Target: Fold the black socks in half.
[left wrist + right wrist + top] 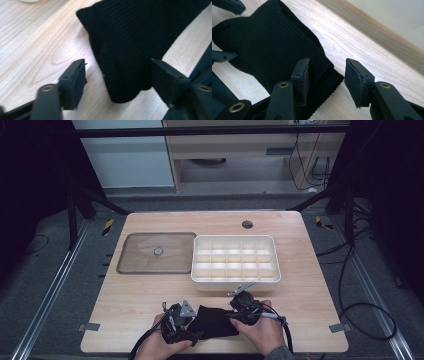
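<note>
Left gripper (117,75) spread around black sock (130,45) toe | right gripper (327,75) spread over cuff edge

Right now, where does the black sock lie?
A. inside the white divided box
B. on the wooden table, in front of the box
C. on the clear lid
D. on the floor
B: the black sock lies flat on the wooden table, on the person's side of the white divided box.

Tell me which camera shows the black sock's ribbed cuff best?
The right gripper view: the black sock lies close up, its ribbed cuff clear. The left gripper view shows its other end; the high view shows a small dark shape.
</note>
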Tool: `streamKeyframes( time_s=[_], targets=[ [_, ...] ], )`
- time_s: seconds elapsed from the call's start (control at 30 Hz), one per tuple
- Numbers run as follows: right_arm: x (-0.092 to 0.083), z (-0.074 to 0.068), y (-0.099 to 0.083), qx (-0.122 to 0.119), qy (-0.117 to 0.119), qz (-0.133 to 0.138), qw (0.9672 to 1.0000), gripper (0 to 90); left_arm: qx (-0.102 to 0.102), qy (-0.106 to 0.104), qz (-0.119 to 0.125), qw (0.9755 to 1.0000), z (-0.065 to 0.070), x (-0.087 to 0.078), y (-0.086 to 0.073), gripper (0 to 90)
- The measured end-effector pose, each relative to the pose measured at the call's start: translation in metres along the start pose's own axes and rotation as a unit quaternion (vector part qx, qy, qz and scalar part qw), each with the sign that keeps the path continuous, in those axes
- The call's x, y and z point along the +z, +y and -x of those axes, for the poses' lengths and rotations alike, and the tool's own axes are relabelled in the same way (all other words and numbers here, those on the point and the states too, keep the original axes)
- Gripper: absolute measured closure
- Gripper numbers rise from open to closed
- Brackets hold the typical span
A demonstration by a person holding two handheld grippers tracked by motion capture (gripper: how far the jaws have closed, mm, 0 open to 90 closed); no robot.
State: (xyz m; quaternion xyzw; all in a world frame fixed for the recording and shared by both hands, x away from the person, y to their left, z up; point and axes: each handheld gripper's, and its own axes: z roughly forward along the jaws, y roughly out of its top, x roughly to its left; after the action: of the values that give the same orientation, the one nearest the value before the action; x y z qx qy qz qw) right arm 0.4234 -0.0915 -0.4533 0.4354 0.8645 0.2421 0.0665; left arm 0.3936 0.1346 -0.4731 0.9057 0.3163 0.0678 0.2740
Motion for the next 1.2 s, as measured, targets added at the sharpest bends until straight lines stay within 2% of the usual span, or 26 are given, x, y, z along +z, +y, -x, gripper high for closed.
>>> streamKeyframes(
  time_s=[0.07, 0.43, 0.77, 0.97, 1.2],
  targets=[
    [-0.001, 0.0, -0.001, 0.005, 0.004, 0.0, 1.0, 54.6, 0.0, -0.004, -0.001, 1.0, 0.001, 0.001, 0.0, 35.0],
    [-0.004, 0.002, -0.008, 0.0, 0.014, -0.003, 0.9999, 53.9, 0.008, -0.011, -0.006, 0.9999, 0.0, 0.003, 0.002, 48.4],
    [0.005, 0.003, -0.014, 0.002, 0.023, -0.009, 0.9997, 56.0, 0.015, -0.009, -0.011, 0.9998, -0.001, 0.003, 0.006, 67.9],
    [0.007, 0.0, -0.015, -0.008, 0.028, -0.01, 0.9995, 61.4, 0.019, -0.011, -0.018, 0.9996, -0.001, 0.004, 0.008, 75.5],
    [0.011, -0.003, -0.014, -0.009, 0.036, -0.01, 0.9993, 68.1, 0.019, -0.015, -0.022, 0.9995, -0.003, 0.004, 0.009, 79.5]
  ],
)
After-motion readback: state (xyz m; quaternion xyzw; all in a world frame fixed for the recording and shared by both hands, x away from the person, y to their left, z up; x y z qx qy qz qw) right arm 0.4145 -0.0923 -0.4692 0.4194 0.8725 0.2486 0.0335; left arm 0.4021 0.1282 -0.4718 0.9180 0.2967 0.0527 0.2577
